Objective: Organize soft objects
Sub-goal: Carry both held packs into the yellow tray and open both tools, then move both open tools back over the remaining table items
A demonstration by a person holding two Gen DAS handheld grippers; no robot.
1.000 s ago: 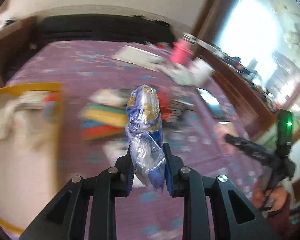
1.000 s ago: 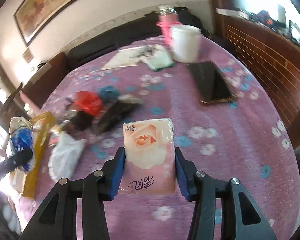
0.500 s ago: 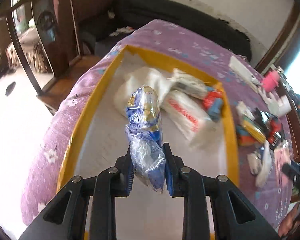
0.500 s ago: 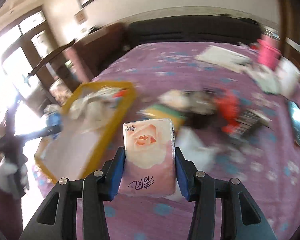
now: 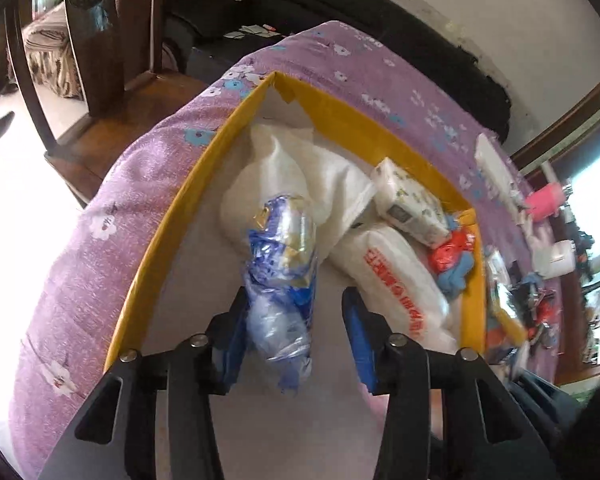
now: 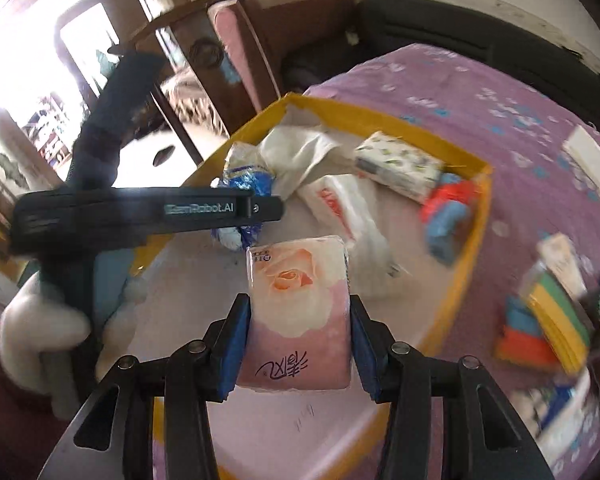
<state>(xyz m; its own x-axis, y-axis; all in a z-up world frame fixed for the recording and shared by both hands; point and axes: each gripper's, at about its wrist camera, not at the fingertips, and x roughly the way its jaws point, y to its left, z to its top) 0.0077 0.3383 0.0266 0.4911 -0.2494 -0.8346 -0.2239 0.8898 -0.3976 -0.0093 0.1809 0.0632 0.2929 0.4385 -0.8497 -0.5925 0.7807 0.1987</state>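
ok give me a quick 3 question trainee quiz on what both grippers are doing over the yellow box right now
1. True or false: the right gripper is shut on the pink tissue pack.
2. The left gripper, around the blue plastic bundle, has: A) jaws that have just been opening B) a tight grip C) nothing between its jaws.
3. What colour are the walls of the box?

Key: 1 true; 2 A; 3 yellow.
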